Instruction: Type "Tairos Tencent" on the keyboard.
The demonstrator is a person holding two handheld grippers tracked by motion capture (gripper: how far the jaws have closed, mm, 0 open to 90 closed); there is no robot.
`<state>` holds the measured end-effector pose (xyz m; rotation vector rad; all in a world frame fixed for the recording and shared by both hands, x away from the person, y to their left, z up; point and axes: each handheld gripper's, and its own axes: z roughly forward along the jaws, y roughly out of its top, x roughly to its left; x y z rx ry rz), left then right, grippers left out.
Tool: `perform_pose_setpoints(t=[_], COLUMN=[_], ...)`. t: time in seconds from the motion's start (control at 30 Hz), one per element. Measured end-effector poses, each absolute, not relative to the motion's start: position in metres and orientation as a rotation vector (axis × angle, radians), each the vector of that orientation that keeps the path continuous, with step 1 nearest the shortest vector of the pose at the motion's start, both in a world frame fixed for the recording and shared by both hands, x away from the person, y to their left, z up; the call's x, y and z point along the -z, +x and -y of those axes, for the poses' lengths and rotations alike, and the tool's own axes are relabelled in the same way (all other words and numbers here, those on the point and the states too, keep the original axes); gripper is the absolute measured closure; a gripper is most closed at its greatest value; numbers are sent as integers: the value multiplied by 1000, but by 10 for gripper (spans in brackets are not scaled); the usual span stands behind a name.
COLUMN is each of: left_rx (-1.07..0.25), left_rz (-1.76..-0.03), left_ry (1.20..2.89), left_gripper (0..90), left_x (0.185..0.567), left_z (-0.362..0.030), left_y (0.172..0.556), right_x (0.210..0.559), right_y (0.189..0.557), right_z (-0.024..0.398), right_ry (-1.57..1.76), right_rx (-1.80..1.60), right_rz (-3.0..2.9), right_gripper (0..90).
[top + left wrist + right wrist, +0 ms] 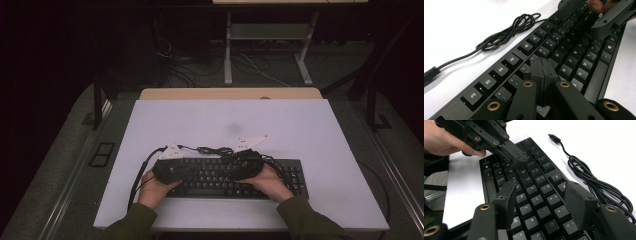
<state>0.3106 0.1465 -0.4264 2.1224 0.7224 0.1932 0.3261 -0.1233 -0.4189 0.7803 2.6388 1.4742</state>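
High view first: the black keyboard [235, 176] sits on the near half of the white worktop [310, 125], its bundled cable [212, 149] lying just behind it. Both hands are over the keys, left gripper [172, 169] on the left part and right gripper [248, 165] around the middle.

Left gripper view: the left gripper [543, 65] has its jaws pressed flat together with nothing between them, the tip right down at the keys of the upper letter rows (looks like key-poking to me). The coiled cable [506, 33] lies on the worktop beyond.

Right gripper view: the right gripper [541, 195] hovers over the keyboard [534, 187] with jaws about half apart, holding nothing.

Tip, I reckon: keep the closed tip upright, land it centred on one keycap, and press straight down so neighbouring keys don't get clipped.
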Motion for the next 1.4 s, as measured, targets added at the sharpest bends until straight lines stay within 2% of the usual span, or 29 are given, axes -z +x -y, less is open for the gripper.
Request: perform_pose_setpoints(t=[0.63, 1.13, 1.2, 1.4], left_rx=[-177, -175, -176, -184], left_rz=[-741, -725, -724, -722], left_ry=[2155, 2115, 2111, 2108], left_gripper=[890, 887, 840, 617], left_x=[437, 426, 426, 425], left_z=[-142, -150, -150, -151], left_y=[312, 309, 309, 307], right_x=[420, 420, 420, 420], right_y=[325, 325, 325, 324], right_z=[122, 123, 123, 125], right_ry=[786, 784, 786, 794], right_rx=[-1467, -1476, -1475, -1486], right_rz=[-2644, -2639, -2639, -2637], right_gripper=[425, 426, 426, 464])
